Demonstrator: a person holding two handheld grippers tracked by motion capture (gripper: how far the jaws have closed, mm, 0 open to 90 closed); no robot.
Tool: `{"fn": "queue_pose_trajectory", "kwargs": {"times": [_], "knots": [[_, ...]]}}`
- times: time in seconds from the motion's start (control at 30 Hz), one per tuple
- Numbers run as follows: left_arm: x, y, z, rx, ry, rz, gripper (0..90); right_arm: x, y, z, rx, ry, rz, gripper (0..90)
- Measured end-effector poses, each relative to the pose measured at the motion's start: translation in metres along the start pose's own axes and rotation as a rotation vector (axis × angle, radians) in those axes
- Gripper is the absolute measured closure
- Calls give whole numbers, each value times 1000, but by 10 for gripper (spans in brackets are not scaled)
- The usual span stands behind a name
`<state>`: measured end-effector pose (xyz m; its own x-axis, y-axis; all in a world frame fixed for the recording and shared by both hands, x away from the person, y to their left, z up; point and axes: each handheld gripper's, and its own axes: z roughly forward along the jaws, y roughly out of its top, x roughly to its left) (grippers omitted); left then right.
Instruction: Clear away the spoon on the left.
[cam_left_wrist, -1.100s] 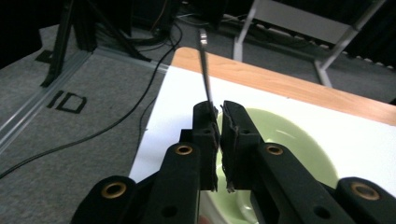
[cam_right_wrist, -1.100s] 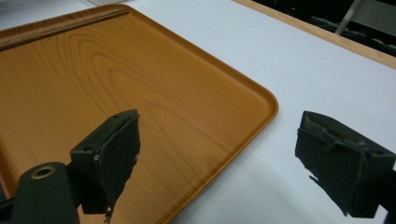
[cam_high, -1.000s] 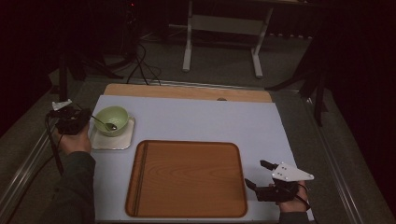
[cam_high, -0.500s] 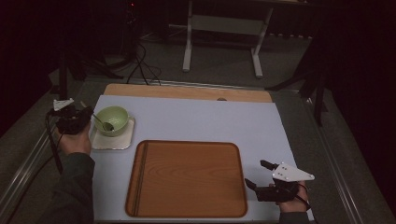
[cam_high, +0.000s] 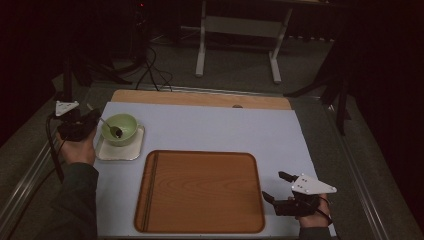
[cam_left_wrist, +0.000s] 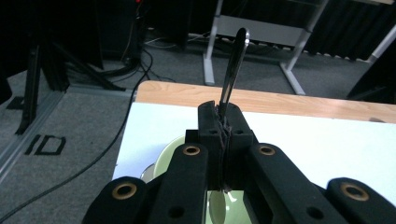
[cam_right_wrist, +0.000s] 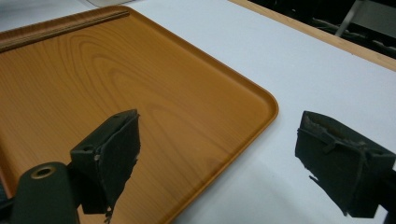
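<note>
Little has moved: left gripper (cam_left_wrist: 223, 122) still pinches the slim metal spoon (cam_high: 110, 127), resting in the round green bowl (cam_high: 121, 127). Right gripper (cam_right_wrist: 219, 161) gapes beside the wood-grain tray (cam_high: 200, 190).

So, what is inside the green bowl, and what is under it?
Inside the green bowl lies the head of a spoon, its handle clamped by the left gripper. Under the bowl is a square metal tray; the bowl covers the tray's middle.

— What lay on the counter (cam_high: 215, 127)?
— A wooden tray (cam_high: 200, 192) sat at six o'clock. A small metal tray (cam_high: 120, 152) rested at nine o'clock, well apart from the wooden one's right edge.
</note>
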<state>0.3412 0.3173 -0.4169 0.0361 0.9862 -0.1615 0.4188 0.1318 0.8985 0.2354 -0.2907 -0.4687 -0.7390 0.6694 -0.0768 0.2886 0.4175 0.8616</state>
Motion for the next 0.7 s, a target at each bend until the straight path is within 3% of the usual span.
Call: {"fn": "queue_pose_trajectory", "kwargs": {"times": [0.23, 0.43, 0.7], "knots": [[-6, 8, -12, -18, -53, 45, 894, 0, 0, 0, 3, 0, 0, 134], [-9, 13, -21, -32, -68, 57, 893, 0, 0, 0, 2, 1, -1, 134], [-14, 16, -28, -14, -102, 88, 893, 0, 0, 1, 2, 2, -1, 134]]}}
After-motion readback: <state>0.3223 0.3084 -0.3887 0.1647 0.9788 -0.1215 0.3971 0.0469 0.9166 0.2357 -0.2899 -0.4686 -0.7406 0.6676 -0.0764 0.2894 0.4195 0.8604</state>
